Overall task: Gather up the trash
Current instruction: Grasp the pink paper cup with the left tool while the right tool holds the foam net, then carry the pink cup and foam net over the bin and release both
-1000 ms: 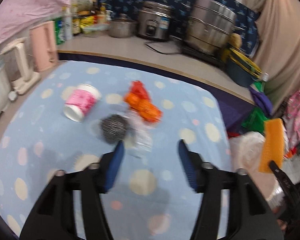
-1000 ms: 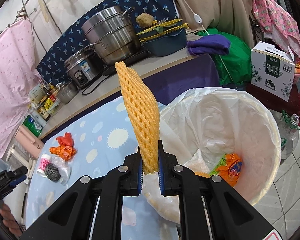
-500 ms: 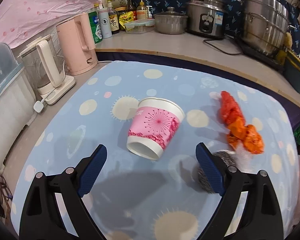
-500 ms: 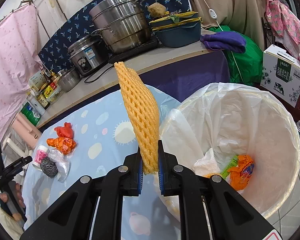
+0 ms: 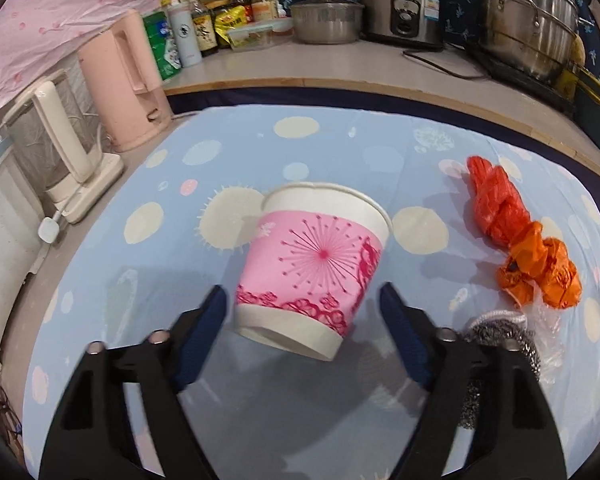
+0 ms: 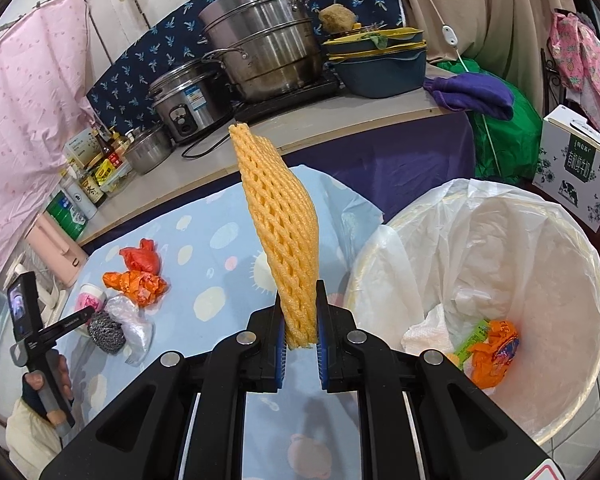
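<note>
Your left gripper [image 5: 300, 312] has its jaws closing around the pink-and-white paper cup [image 5: 314, 268], which lies on its side on the blue spotted tablecloth [image 5: 340, 148] with its base toward you. The blue pads [image 5: 204, 332] flank the base but do not yet press on it; a gap shows on each side. The risk is plain: the cup is light, round and tapered, so if one pad meets it first it will likely roll or skid away, and a hard squeeze near the base could crush the wall and let it pop out. The steel wool scourer [image 5: 496, 344] and the clear plastic film [image 5: 548, 332] sit just beside your right-hand finger, so a sideways drift could snag them.

Your right gripper [image 6: 300, 340] is pressed together on the lower end of the yellow foam mesh fruit sleeve [image 6: 278, 220], which stands up from the jaws. It sits beside the white-lined round trash bin [image 6: 384, 256], not clearly over the mouth as far as the fisheye lets you judge; let go too soon and the floppy sleeve may land on the cloth or hang on the rim.

The cup looks clean and undented, its rim intact. The crumpled orange plastic bag [image 5: 540, 272] and the red one [image 5: 494, 196] lie near it, well clear of the bin.
</note>
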{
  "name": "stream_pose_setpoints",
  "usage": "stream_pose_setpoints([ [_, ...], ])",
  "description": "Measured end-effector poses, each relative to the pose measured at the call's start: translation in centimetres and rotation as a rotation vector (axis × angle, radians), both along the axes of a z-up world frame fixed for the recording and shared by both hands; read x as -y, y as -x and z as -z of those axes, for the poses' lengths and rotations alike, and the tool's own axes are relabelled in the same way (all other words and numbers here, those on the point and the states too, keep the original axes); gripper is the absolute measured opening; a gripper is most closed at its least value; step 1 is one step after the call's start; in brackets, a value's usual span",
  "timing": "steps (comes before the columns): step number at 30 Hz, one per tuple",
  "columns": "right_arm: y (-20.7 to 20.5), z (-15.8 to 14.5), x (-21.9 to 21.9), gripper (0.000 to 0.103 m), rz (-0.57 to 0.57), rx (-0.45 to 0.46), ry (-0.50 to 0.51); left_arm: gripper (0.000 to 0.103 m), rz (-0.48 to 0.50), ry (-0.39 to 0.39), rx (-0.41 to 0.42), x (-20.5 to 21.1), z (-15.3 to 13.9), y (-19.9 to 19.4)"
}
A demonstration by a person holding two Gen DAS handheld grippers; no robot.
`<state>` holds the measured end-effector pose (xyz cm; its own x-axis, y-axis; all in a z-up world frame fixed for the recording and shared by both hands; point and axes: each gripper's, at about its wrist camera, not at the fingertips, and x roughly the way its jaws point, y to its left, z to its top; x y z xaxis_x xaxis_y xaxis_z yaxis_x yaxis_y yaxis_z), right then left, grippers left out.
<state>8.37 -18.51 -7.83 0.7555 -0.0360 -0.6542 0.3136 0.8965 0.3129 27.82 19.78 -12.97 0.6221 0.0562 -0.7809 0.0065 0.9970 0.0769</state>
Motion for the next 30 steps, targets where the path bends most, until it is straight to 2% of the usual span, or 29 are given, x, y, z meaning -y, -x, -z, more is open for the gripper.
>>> stream_pose_setpoints([
  [3,-0.1,-0.3,-1.2,0.011,-0.028,0.003,0.007,0.060,-0.003,0.021,-0.007,0.0,0.1,0.4],
  [8,0.3,-1.1,-2.8,0.011,-0.065,0.018,0.011,0.060,-0.015,0.014,0.032,0.1,-1.2,2.3],
  [17,1.9,-2.2,-3.9,0.011,-0.093,0.055,-0.006,0.060,-0.010,0.037,0.115,1.8,-6.4,7.2],
  [23,3.6,-3.1,-3.2,0.011,-0.084,0.088,-0.014,0.060,0.076,0.075,0.190,5.3,-10.4,11.0],
  [30,6.3,-3.6,-0.5,0.011,-0.019,0.117,-0.024,0.059,0.209,0.133,0.178,12.4,-11.7,14.4],
])
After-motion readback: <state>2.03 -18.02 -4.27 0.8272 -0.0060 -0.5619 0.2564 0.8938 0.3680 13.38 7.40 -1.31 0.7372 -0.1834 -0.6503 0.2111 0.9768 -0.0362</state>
